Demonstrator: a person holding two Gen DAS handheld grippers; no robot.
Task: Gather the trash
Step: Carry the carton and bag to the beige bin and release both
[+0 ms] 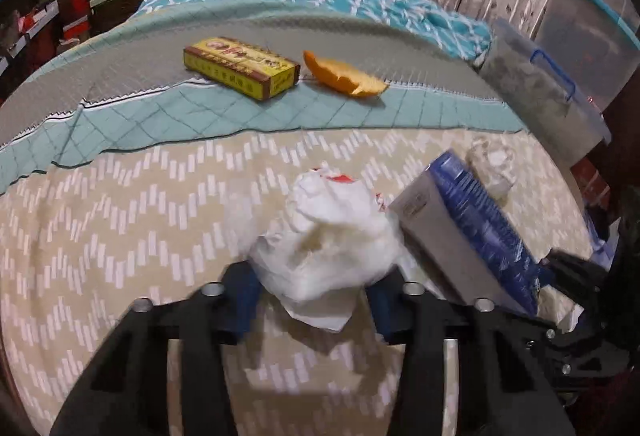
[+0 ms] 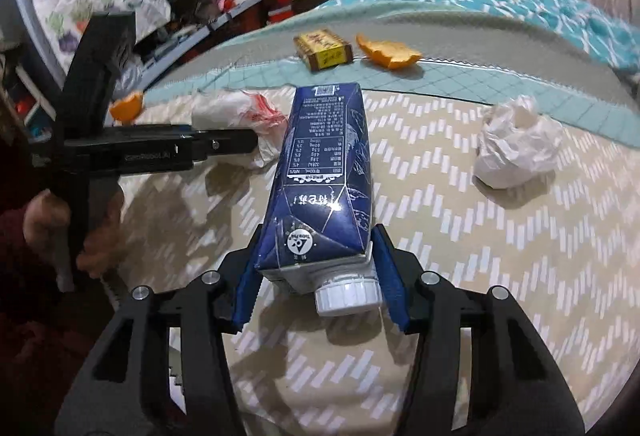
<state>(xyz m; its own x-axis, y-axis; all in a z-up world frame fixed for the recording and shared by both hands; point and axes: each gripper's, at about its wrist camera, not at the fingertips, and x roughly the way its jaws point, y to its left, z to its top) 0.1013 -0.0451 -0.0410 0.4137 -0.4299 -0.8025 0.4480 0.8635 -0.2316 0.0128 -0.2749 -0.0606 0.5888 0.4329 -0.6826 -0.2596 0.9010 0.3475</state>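
in the left wrist view the left gripper [image 1: 312,300] has its jaws pinched on a crumpled white plastic bag [image 1: 324,244] with red print, which bulges up from between the blue pads. just right of the jaws the blue milk carton [image 1: 464,236] juts in at a slant, and beyond it lies a second crumpled white wad [image 1: 490,164]. well ahead of the jaws, a yellow box [image 1: 242,67] and an orange peel [image 1: 344,75] lie side by side on the bed [image 1: 120,196]. in the right wrist view the right gripper [image 2: 320,276] clamps the carton's cap end between its pads, the white cap [image 2: 347,294] pointing back toward the camera and the body stretching forward. the wad sits ahead and right of the jaws, apart from them; another bit of peel [image 2: 127,107] shows far left. both grippers seem loaded, so this looks like the carrying step; next probably calls for taking both pieces to a bin, none of which shows here, before coming for the wad, box and peels.
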